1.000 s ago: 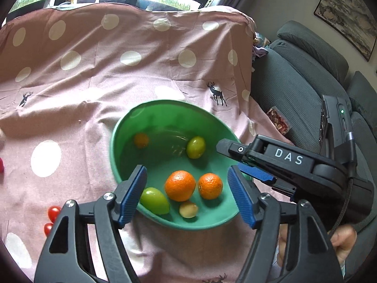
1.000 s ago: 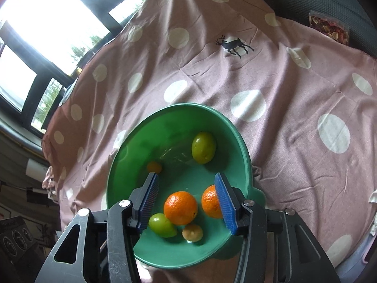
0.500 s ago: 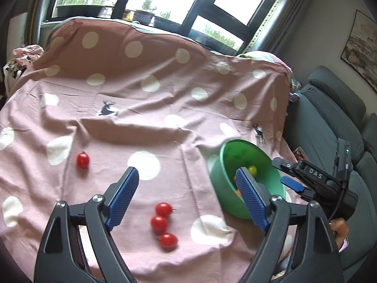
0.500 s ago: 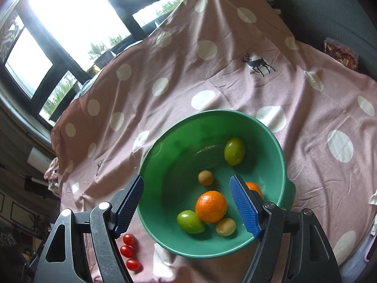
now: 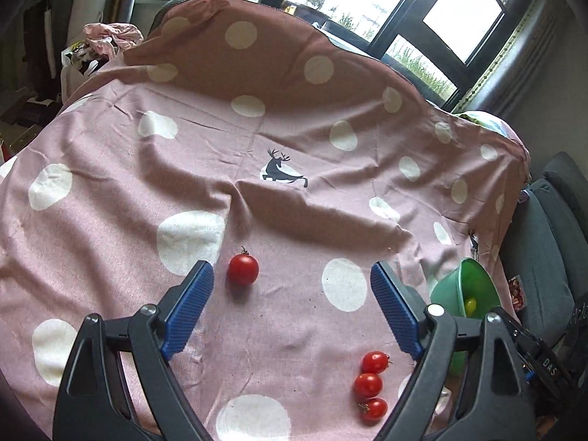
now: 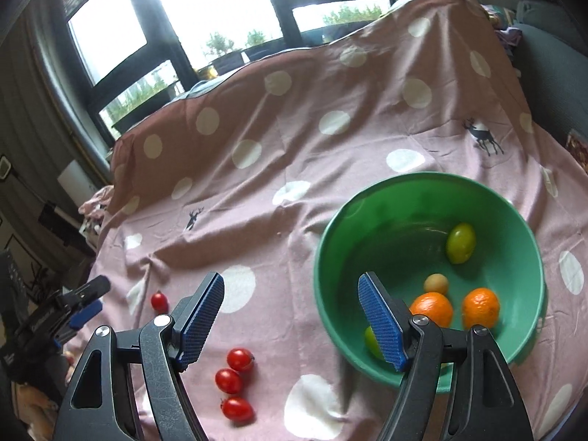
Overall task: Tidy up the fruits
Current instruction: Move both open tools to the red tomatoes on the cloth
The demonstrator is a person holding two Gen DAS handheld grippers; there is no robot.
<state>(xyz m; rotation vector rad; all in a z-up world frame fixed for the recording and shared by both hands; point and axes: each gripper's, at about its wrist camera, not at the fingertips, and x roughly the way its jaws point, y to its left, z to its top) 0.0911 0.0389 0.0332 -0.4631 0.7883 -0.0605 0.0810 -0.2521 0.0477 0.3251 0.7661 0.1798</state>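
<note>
While the left wrist view catches only a sliver of the green bowl (image 5: 463, 286) at its right edge, the right wrist view looks straight down into it. The pink dotted cloth (image 5: 294, 147) fills most of both views, draped over a raised back under the window (image 6: 220, 7). A grey sofa (image 5: 551, 242) shows beside the cloth in the left view.

In the right view the bowl holds two oranges (image 6: 480, 308) side by side, a green lime (image 6: 460, 242) further back, a small tan fruit (image 6: 436, 284) just behind the nearer orange, and another green fruit (image 6: 372, 341) half hidden by the right-hand blue pad. From the left view only one yellow-green fruit can be seen inside the bowl.

The left gripper (image 5: 292, 310) hangs over the cloth with its jaws wide apart and nothing between them. The right gripper (image 6: 290, 325) is likewise spread wide and empty, its right finger overlapping the bowl's near rim in the picture; whether it touches, I cannot tell.

A single cherry tomato (image 5: 243, 269) lies on the cloth just ahead of the left gripper's left pad, well apart from the bowl. A row of three cherry tomatoes (image 5: 368, 386) lies nearer the bowl, close together, beside the left gripper's right finger. The right view shows the same three between its fingers, low in frame, and the single one off to the left.
</note>
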